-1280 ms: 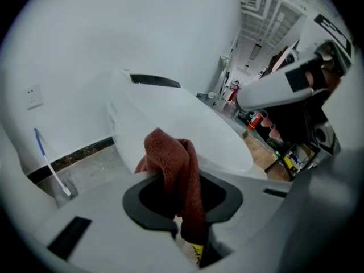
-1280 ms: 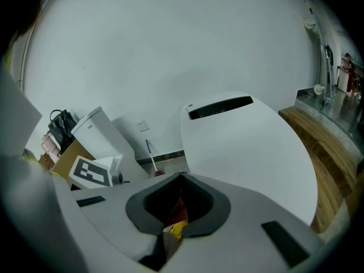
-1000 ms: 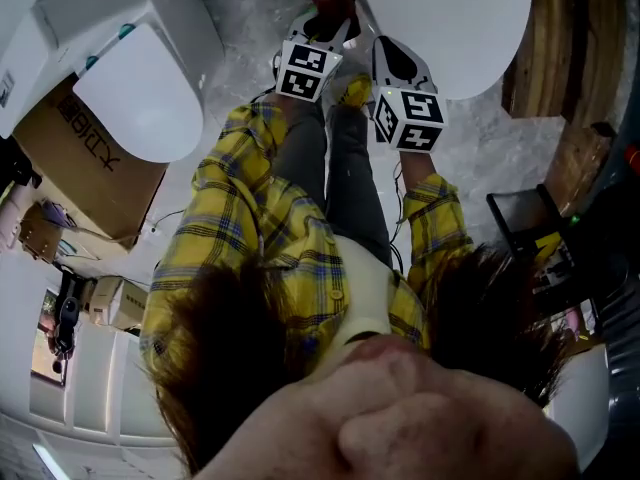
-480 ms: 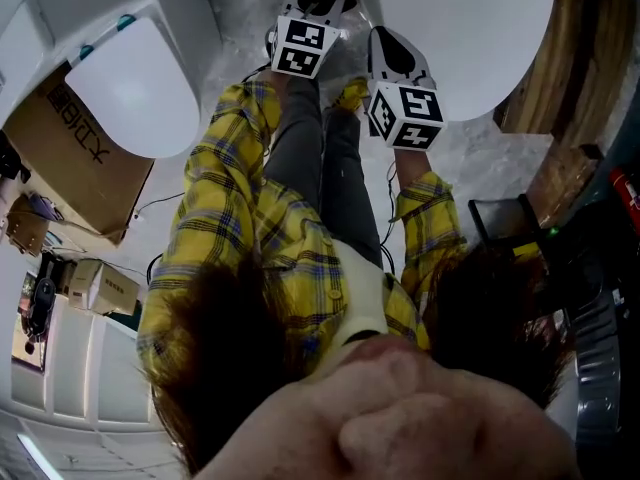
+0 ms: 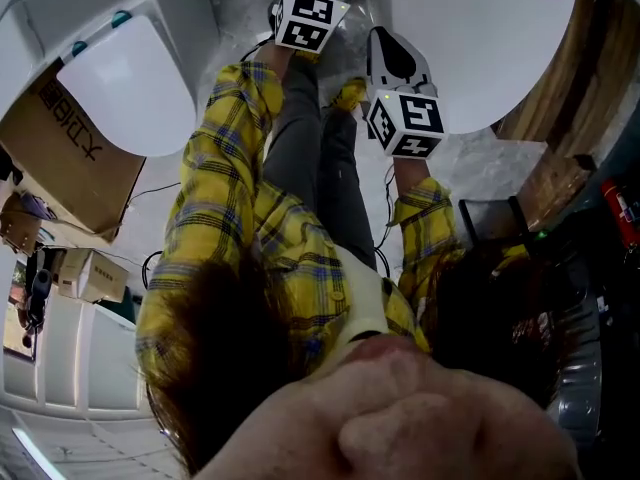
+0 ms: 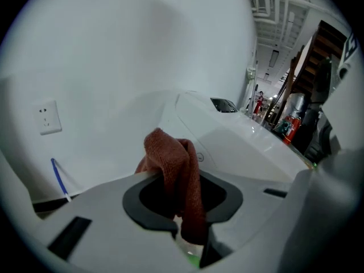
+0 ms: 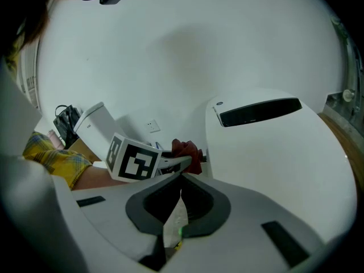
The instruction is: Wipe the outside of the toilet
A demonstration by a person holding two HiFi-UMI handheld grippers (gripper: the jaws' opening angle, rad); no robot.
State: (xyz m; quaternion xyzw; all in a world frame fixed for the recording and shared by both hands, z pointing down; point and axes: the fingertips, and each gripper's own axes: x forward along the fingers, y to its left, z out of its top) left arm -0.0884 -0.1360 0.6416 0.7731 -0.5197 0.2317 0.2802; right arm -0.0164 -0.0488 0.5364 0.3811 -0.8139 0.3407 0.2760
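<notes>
Bright, even light – strong fisheye warping, dark vignetted corners, blurred foreground.

— How many toilets are around you?
— Two: left toilet [image 5: 130, 78], right toilet [image 5: 470, 38]. You've two grippers, left gripper [image 6: 190, 240] and right gripper [image 7: 170, 235], one cloth [image 6: 170, 164], one socket [image 6: 50, 117].

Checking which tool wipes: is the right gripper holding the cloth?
No, the red cloth is pinched in the left gripper, away from the right gripper.
</notes>
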